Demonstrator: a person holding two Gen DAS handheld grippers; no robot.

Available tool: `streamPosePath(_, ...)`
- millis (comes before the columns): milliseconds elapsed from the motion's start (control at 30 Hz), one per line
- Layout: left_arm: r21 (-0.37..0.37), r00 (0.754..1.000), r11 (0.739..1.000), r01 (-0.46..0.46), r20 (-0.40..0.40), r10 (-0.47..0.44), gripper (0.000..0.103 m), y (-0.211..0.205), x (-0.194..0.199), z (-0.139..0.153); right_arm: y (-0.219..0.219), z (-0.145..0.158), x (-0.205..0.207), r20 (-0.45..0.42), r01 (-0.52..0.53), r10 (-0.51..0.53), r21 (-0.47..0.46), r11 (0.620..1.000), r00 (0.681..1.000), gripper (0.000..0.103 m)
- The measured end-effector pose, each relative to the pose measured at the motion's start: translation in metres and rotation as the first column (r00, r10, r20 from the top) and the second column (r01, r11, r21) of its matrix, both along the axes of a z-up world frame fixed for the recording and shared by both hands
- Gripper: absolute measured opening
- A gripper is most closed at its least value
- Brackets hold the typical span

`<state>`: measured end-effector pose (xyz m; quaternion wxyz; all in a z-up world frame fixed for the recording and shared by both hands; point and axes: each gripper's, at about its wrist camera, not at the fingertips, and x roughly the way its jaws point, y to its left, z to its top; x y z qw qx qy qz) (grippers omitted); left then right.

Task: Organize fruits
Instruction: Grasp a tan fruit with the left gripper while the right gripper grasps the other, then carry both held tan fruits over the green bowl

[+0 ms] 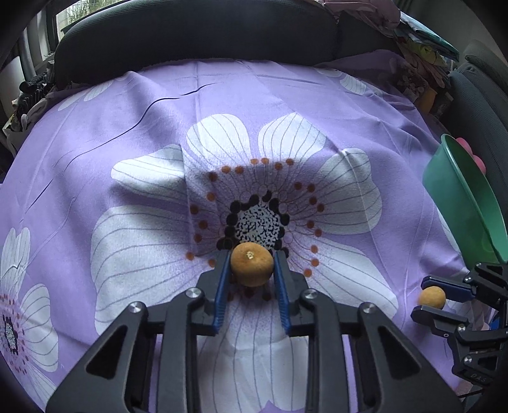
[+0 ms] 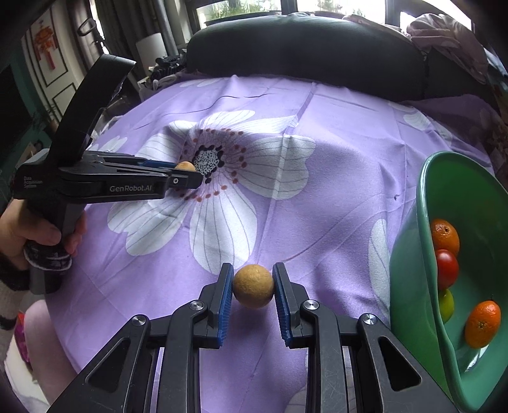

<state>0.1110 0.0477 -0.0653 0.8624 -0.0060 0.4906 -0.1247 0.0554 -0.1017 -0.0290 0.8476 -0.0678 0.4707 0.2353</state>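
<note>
Two round, matte tan fruits: one (image 1: 251, 264) clamped in the left gripper (image 1: 251, 270), the other (image 2: 253, 281) in the right gripper (image 2: 253, 282). Green bowl (image 2: 409, 286) to its right (rim cropped) holds glossy tangerines (image 2: 444, 236).

A lived-in home room is showing here, not a lab or shop. A purple bedsheet (image 2: 333, 165) printed with large white flowers is covering the work surface across the middle of both views, and a black padded chair back (image 2: 304, 47) is curving along the upper edge behind it. At the upper left of the right wrist view, a red Chinese knot ornament (image 2: 47, 43) is hanging on a panelled wall, while daylight and greenery are showing through windows (image 2: 235, 8) along the top. Rumpled clothes (image 2: 444, 35) are lying heaped at the upper right, and a green plastic bowl (image 2: 409, 273) of fruit is sitting at the right edge.
</note>
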Motion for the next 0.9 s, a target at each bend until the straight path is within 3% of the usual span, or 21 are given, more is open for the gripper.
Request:
streamPosePath(333, -0.023, 1.000, 1.000, 0.008, 0.026, -0.007, 0.026, -0.005, -0.007, 0.010, -0.005, 0.000, -0.005, -0.003, 0.009, -0.009, 0.014, 1.000, 1.000, 0.027)
streamPosePath(567, -0.007, 0.995, 0.998, 0.055, 0.080, -0.054, 0.026, -0.022, -0.033, 0.031, -0.011, 0.003, -0.012, 0.000, 0.020, -0.020, 0.035, 0.999, 1.000, 0.027)
streamPosePath(900, -0.010, 0.991, 0.995, 0.099, 0.097, -0.097, 0.026, -0.040, -0.068, 0.040, -0.018, 0.018, -0.031, 0.033, 0.013, -0.015, 0.066, 0.998, 0.999, 0.027)
